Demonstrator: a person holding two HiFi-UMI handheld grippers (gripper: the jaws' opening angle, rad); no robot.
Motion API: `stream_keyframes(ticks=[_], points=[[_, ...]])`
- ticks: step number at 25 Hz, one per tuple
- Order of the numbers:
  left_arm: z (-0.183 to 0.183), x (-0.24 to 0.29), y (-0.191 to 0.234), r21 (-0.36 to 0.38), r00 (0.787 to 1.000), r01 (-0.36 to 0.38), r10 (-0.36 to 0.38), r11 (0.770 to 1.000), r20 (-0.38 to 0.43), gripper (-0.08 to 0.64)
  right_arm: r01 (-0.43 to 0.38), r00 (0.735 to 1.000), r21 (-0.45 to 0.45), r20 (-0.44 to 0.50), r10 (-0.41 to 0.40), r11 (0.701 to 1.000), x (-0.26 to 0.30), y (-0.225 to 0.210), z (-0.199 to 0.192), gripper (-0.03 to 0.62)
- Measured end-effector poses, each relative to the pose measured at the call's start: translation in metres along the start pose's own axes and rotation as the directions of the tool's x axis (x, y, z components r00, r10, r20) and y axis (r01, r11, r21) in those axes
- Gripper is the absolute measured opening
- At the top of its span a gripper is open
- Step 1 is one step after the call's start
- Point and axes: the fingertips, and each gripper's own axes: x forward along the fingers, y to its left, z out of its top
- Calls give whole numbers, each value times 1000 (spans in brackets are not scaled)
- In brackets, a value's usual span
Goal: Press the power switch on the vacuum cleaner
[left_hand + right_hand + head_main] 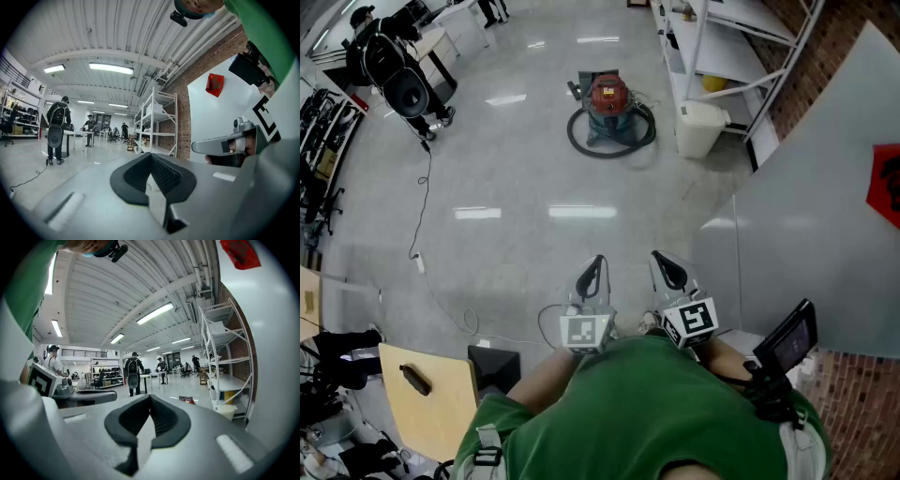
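- Grey floor (534, 244) stretches from you to the vacuum (609, 101), which stands well ahead with its hose (602, 151) coiled round it.
- A bin (701, 127) and shelving (722, 47) stand just right of the vacuum; a cable (422, 216) trails at left.
- Your left gripper (592, 274) and right gripper (668, 270) sit near your chest, jaws together, empty.
- You can't make out the switch from here; it's too small.
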Motion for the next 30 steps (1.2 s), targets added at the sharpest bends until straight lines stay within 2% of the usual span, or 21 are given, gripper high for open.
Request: stream_keyframes(ticks=[6, 11, 30], points=[[5, -2, 1, -30, 1000, 4, -3, 1000, 6, 6, -3, 1000, 1, 8, 3, 1000, 1, 4, 3, 3], [1, -5, 4, -22, 1000, -7, 6, 1000, -19, 6, -5, 1000, 4, 19, 5, 1000, 0, 7, 5, 3], [-2, -14, 42, -27, 1000, 4, -3, 1000, 9, 6, 7, 999, -25, 33, -6, 1000, 21, 35, 12, 3]])
